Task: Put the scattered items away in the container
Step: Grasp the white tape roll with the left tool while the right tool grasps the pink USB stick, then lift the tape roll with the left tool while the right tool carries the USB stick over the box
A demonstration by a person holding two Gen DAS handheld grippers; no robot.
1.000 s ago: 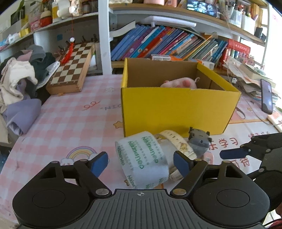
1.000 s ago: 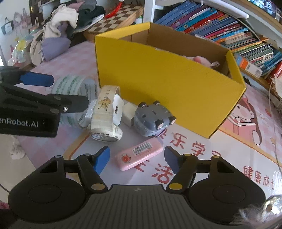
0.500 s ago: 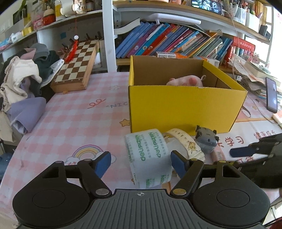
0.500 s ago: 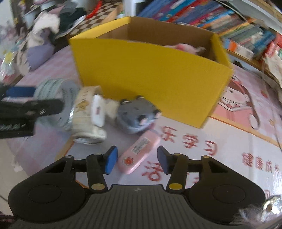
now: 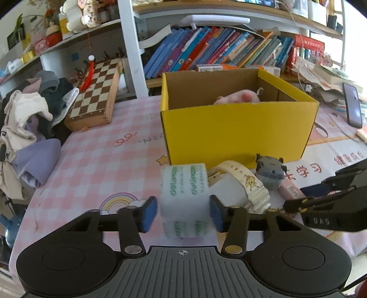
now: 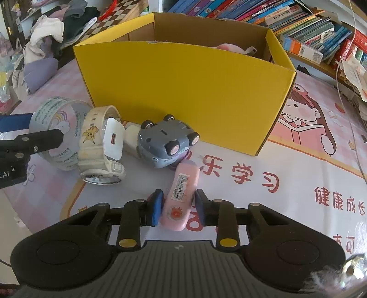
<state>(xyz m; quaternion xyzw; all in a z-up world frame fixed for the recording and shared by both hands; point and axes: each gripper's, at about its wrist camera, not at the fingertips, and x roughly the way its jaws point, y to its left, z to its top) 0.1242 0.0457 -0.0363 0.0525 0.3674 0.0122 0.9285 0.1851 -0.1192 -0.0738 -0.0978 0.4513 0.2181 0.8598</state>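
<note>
Lower centre of each view: left gripper [image 5: 183, 212] was closing around the white, green-lettered tape roll [image 5: 185, 194]; right gripper [image 6: 176, 206] clenched the pink oblong plastic case [image 6: 181, 194], both bound for the yellow cardboard box [image 6: 183, 91] above

A home is shown, most likely a child's room or study corner. Shelves [image 5: 206, 20] are filled with rows of colourful books [image 5: 206, 52]. A chess board [image 5: 96, 91] is leaned by the shelf, and clothes [image 5: 29, 119] are piled at the table's edge. The table [image 5: 91, 160] is covered with a pink checked cloth printed with a rainbow [image 5: 119, 199] and a cartoon girl [image 6: 305, 119]. Small toys are scattered beside a yellow box [image 6: 183, 91].
</note>
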